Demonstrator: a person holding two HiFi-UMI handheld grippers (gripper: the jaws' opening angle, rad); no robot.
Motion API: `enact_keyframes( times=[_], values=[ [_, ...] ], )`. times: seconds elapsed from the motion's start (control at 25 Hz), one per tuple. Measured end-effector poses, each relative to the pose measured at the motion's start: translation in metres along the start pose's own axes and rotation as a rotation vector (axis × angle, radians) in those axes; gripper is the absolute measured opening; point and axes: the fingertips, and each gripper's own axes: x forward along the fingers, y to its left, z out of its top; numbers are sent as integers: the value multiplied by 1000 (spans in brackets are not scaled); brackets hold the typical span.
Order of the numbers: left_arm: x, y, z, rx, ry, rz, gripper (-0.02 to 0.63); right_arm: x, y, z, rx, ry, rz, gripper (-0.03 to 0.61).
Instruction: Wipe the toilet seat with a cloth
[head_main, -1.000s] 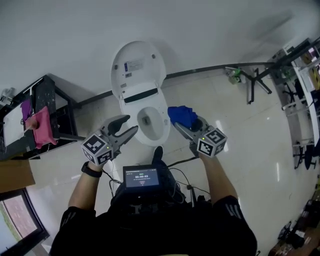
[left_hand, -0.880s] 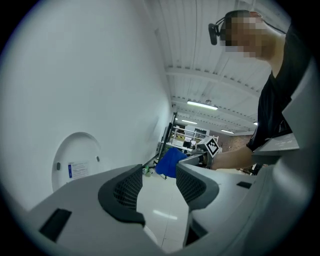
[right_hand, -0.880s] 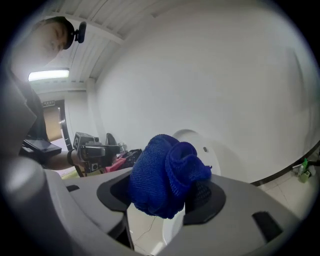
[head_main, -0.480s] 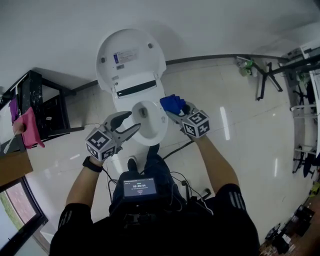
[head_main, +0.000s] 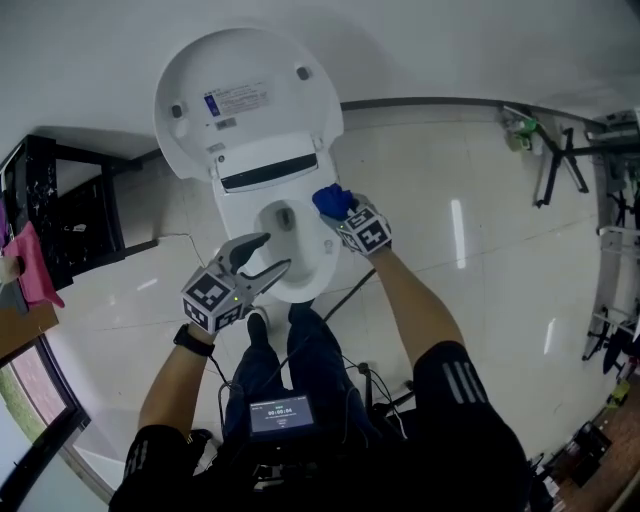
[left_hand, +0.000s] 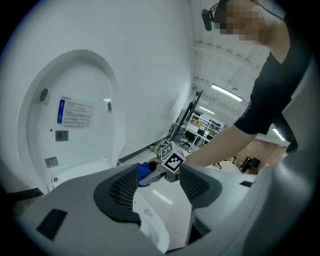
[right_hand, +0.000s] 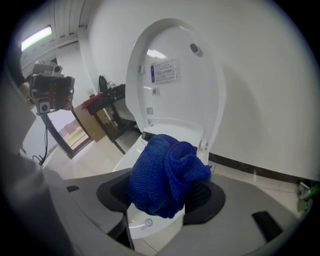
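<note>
A white toilet stands against the wall with its lid (head_main: 245, 100) raised and its seat (head_main: 322, 260) down around the bowl. My right gripper (head_main: 335, 212) is shut on a bunched blue cloth (head_main: 331, 201) (right_hand: 165, 172) (left_hand: 144, 172), held just over the seat's right rim. My left gripper (head_main: 262, 262) (left_hand: 157, 187) hovers open over the seat's front left edge with nothing between its jaws. In the left gripper view the right gripper's marker cube (left_hand: 173, 161) shows beyond the jaws.
A black rack (head_main: 55, 215) with a pink cloth (head_main: 30, 265) stands left of the toilet. A black cable (head_main: 345, 295) trails on the glossy tiled floor by my feet. Black stands (head_main: 560, 150) and shelving crowd the far right. The white wall runs behind the toilet.
Both grippers have moved forward toward the toilet. The right one carried the blue cloth from beside the bowl to over the seat's right rim; the left stayed open.
</note>
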Motion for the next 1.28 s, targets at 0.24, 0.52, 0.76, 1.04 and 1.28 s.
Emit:
enact_keyframes(
  times=[0.24,0.52,0.76,1.04,1.28],
  values=[
    [28,41,-32,-64,-17,63,258,67,-25,-32,-104,144,4,270],
    [37,45,-40,-97,-6,52,258,123,-37,-54,-230,200,7,270],
    [42,54,-45,-140,2,58,258,133,-33,-71,-309,270,14,265],
    [48,51,-54,-105,-5,18,258,110,0,-123,-292,315,51,261],
    [42,48,-59,-83,-4,1,258,89,45,-174,-162,326,74,259]
  ],
)
